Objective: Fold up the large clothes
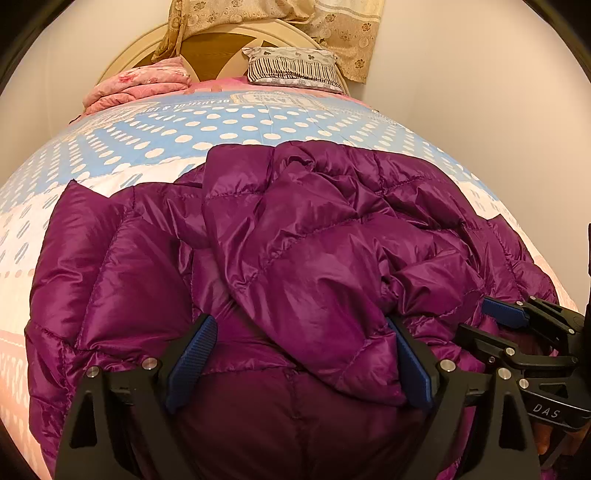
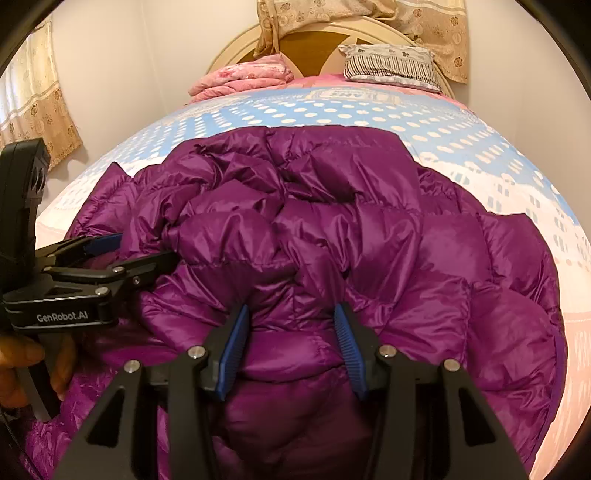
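A shiny purple quilted down jacket [image 1: 303, 236] lies crumpled on the bed, with one flap folded across its middle. My left gripper [image 1: 299, 321] hovers over the jacket's near part with its jaws wide open; the folded flap lies between the fingers, and the pads do not press on it. To its right, my right gripper [image 1: 472, 315] has purple fabric between its fingers. In the right wrist view my right gripper [image 2: 291, 308] pinches a puffy fold of the jacket [image 2: 369, 229] between its blue pads [image 2: 232, 347]. The left gripper [image 2: 147, 245] shows at the left, held by a hand.
The bed has a blue, white and pink dotted sheet [image 1: 207, 129]. At its head are a folded pink blanket [image 1: 136, 86], a striped pillow [image 1: 291, 68] and a round headboard [image 1: 221, 40] with a beige curtain [image 1: 332, 26] above. A white wall [image 1: 480, 110] runs close along the right.
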`<state>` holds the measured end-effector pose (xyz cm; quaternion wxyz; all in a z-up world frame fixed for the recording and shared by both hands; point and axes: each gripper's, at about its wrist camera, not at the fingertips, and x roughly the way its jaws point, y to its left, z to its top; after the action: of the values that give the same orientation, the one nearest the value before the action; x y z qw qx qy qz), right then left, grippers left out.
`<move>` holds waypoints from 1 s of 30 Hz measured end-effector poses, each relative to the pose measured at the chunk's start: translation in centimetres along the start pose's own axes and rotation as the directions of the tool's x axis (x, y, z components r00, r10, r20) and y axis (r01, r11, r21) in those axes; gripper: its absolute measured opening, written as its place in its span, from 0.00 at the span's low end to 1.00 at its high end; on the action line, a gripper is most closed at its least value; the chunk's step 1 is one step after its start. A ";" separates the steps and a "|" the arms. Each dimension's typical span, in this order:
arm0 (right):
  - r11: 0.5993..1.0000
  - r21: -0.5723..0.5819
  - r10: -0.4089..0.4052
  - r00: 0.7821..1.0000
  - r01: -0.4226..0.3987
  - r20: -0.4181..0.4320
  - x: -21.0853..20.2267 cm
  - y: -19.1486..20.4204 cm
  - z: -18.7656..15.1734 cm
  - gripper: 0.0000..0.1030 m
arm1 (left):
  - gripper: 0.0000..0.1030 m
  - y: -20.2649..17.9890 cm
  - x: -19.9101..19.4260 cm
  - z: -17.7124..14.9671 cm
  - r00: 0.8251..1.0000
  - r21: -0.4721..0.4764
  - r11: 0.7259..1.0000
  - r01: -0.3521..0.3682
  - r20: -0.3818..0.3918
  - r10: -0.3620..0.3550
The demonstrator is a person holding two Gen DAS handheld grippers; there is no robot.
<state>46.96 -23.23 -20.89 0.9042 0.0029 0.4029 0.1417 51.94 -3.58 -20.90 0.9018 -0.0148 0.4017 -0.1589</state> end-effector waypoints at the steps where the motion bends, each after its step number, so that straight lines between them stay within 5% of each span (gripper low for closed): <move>1: 1.000 -0.002 -0.003 1.000 0.003 0.000 0.0 0.0 0.0 0.50 | 0.88 0.0 0.0 0.0 1.000 0.000 1.000 0.000 0.000 0.000; 23: 1.000 -0.008 -0.015 1.000 0.015 -0.002 0.2 0.3 -0.1 0.50 | 0.90 -0.2 0.1 -0.1 1.000 0.011 1.000 -0.013 -0.007 0.013; 30: 0.998 -0.040 -0.045 0.997 0.043 -0.065 -1.0 0.8 0.9 0.53 | 0.92 0.0 -1.6 0.9 0.999 0.015 1.000 -0.022 -0.031 0.023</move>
<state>46.76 -22.59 -19.46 0.8932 -0.0283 0.4296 0.1296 51.55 -3.18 -19.14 0.8973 -0.0015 0.4146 -0.1519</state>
